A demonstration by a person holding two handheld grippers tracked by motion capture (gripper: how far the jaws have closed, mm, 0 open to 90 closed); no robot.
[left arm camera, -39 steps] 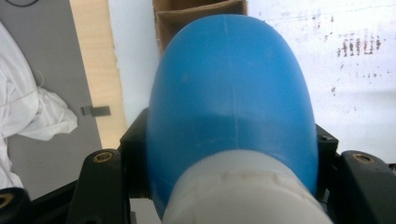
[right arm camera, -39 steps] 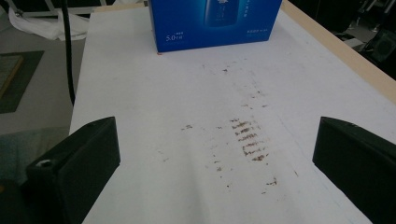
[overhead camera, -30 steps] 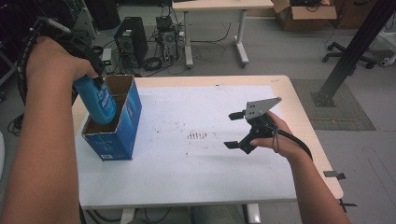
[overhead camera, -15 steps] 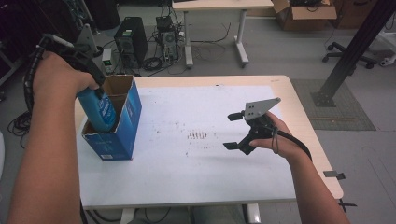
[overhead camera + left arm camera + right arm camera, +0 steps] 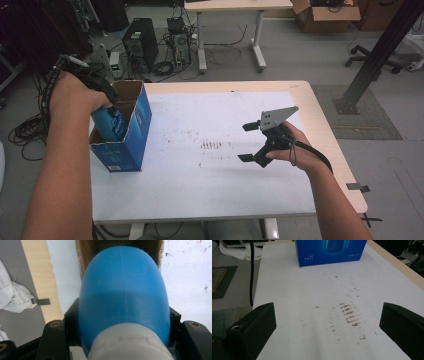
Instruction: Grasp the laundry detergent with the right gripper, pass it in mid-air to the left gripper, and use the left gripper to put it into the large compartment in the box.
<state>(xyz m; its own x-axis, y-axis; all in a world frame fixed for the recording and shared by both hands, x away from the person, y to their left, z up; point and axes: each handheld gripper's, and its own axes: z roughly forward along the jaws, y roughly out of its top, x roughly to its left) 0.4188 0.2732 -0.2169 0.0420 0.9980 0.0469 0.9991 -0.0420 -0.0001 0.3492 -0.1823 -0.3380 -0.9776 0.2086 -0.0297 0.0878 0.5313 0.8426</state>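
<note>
Left gripper (image 5: 102, 97) clamps a blue bottle (image 5: 111, 123), bottom end partway inside the open box (image 5: 131, 145) at the counter's (image 5: 200, 195) left edge; right gripper (image 5: 248, 142) hovers wide open, empty, over brown stains (image 5: 212, 145).

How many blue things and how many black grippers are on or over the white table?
Blue bottle: 1
Blue box: 1
Black grippers: 2, the left gripper shut on the bottle and the right gripper open over the white table
Total: 4
</note>
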